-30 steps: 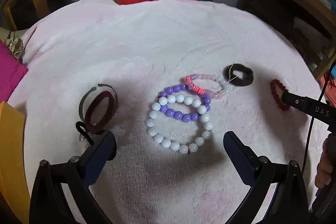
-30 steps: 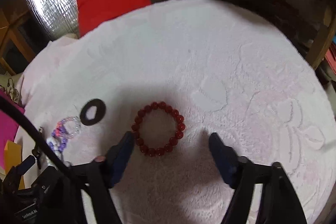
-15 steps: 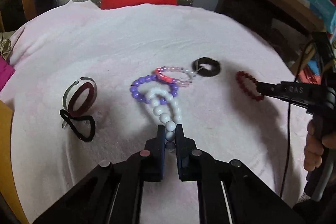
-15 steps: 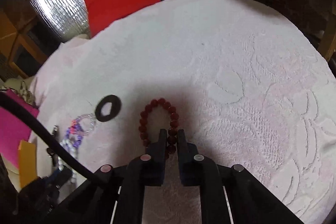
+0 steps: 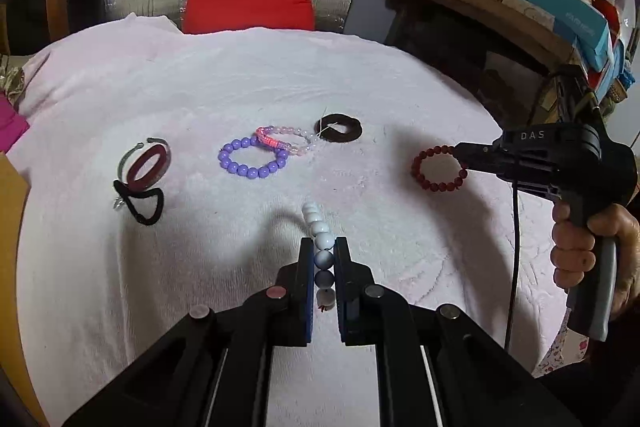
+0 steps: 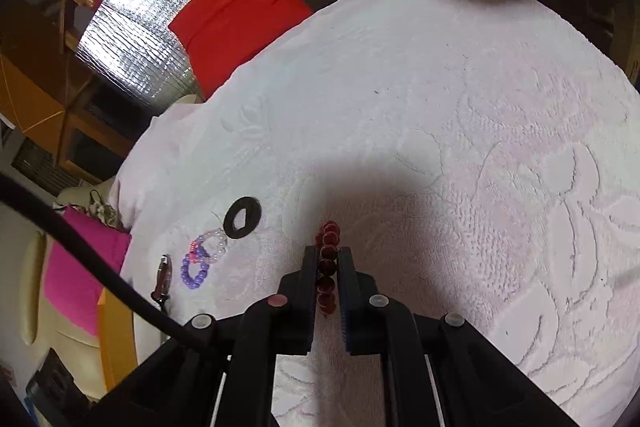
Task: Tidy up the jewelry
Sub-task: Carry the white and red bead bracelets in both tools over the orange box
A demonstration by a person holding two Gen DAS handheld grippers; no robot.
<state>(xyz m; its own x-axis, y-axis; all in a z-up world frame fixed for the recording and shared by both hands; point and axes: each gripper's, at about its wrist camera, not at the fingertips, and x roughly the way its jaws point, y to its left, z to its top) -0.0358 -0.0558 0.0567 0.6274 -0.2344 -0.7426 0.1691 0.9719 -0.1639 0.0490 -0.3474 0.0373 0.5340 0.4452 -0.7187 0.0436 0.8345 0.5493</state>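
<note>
**Two bracelets gripped, the rest not yet sorted**

The left gripper (image 5: 323,259) is closed on the white bead bracelet (image 5: 318,231), its beads squeezed into a single file between the pads and the far end drooping toward the pink towel (image 5: 200,75) that covers the bench; the right gripper (image 6: 326,263) is likewise clamped on the dark red bead bracelet (image 6: 327,259), which in the left wrist view hangs as an open ring (image 5: 439,169) from the gripper's tip, just above the towel; both pairs of jaws are nearly shut, with only a bead's width between them.

By my reading the task is at an early stage; two pieces are picked up but not yet set anywhere, and no tray or box for them is in view.

On the towel lie the purple bead bracelet (image 5: 253,159), overlapped at its far edge by the clear pink bracelet (image 5: 288,139); the flat black ring (image 5: 338,127) just beside that; and, well apart to the left, a maroon bangle (image 5: 146,165) with a black hair tie (image 5: 142,203) touching it.

The beads look glossy, round and hard, strung loosely enough to fold flat.
</note>
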